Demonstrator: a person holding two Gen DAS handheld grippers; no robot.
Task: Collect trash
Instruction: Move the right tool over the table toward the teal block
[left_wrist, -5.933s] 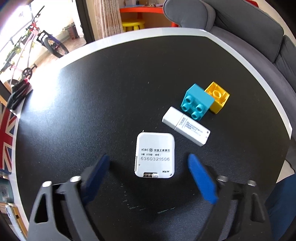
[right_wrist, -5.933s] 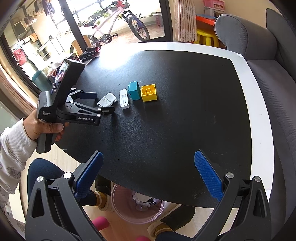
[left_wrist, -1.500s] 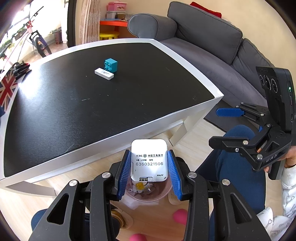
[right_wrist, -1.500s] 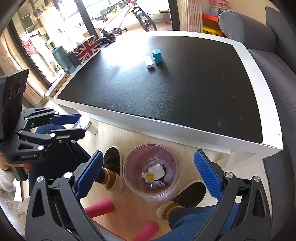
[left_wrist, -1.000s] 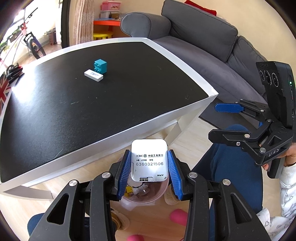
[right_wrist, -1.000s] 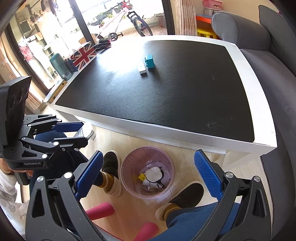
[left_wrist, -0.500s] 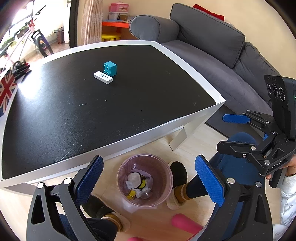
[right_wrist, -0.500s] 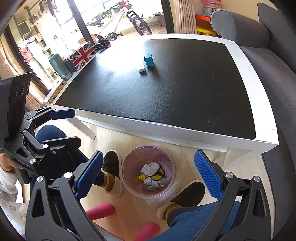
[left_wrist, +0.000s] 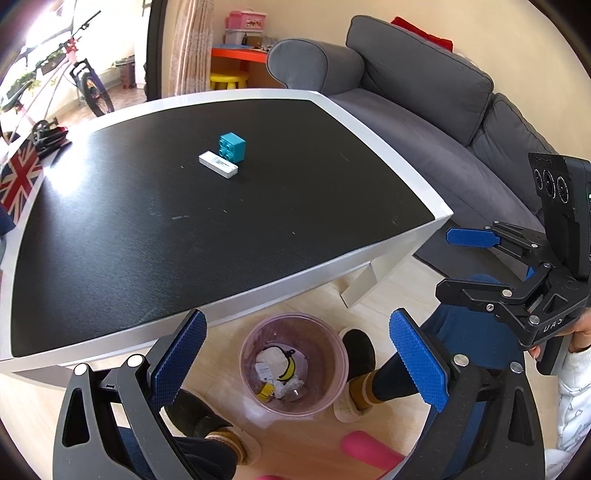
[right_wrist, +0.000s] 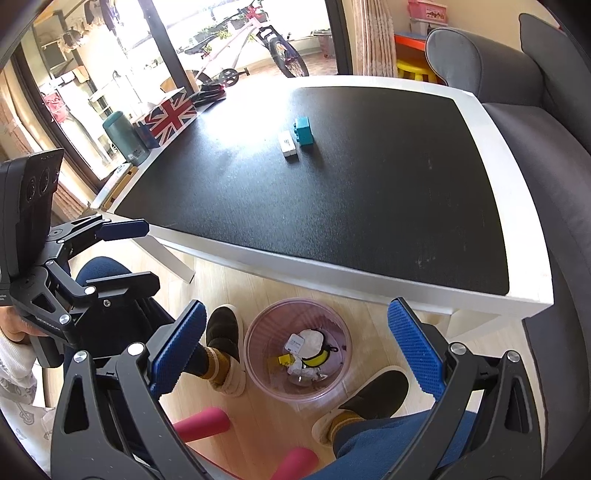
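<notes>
A round, translucent pink bin (left_wrist: 293, 363) stands upright on the floor, holding a small white card device (left_wrist: 263, 370) atop crumpled rubbish. A white stick (left_wrist: 218, 165) and teal block (left_wrist: 232, 147) lie touching on the bench (left_wrist: 369, 125).

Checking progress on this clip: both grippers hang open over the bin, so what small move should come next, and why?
Probably lift the left gripper back toward the table to fetch the white stick. Its jaws have just been opening and stand empty above the bin; the stick and the teal block remain on top.
</notes>
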